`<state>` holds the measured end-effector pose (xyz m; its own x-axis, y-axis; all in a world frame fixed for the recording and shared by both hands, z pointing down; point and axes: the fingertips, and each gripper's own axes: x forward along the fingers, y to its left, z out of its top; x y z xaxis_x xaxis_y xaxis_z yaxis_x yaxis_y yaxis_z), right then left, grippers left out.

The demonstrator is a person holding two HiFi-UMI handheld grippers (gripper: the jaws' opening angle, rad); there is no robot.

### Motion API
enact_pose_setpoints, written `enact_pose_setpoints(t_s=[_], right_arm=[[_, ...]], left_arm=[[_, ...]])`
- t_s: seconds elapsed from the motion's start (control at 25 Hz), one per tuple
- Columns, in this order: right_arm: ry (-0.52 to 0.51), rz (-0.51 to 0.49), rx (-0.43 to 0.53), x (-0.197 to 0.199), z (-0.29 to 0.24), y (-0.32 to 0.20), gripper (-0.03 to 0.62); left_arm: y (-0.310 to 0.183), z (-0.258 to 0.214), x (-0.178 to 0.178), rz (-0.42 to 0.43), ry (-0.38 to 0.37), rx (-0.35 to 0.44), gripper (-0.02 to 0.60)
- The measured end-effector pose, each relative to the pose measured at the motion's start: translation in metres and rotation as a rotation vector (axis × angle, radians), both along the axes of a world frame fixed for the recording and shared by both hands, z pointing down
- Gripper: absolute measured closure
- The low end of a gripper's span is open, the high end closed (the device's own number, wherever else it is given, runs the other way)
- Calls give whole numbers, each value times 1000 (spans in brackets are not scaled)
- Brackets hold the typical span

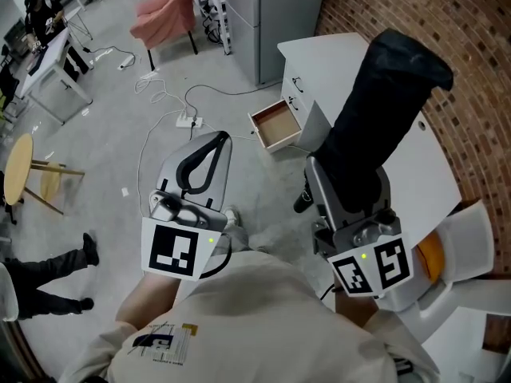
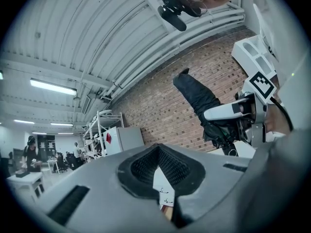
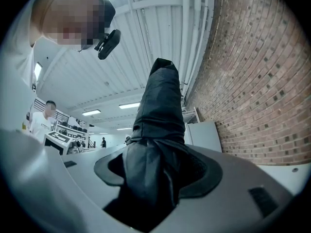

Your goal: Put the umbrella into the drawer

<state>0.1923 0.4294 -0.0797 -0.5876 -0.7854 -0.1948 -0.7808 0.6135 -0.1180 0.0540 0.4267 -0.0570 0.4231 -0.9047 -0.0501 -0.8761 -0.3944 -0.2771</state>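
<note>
The black folded umbrella juts out from the right gripper's fingers, which clamp its lower end, seen closest in the right gripper view. Only the head view shows the open drawer of the white cabinet ahead. The left gripper's fingers are closed, empty.

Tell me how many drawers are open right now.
1. The open drawer juts from the bottom of the white cabinet, left of the umbrella in the head view. Those above it look shut; the umbrella may hide others.
</note>
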Motion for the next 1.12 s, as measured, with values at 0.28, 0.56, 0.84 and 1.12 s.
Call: enact_pose_setpoints(t_s=[0.28,0.56,0.84,1.12], right_arm=[[8,-3,4,-10,15,-9,321],[25,10,-2,-28,32,-41,321],[37,2,-22,-58,34,-104,321],[42,-2,-34,-99,35,-179,321]], left_arm=[[-8,16,-9,-2,12,7,574],[-43,35,-18,31,11,6,574],[-105,34,-47,27,21,-2,574],[-176,36,-90,9,24,-22,574]])
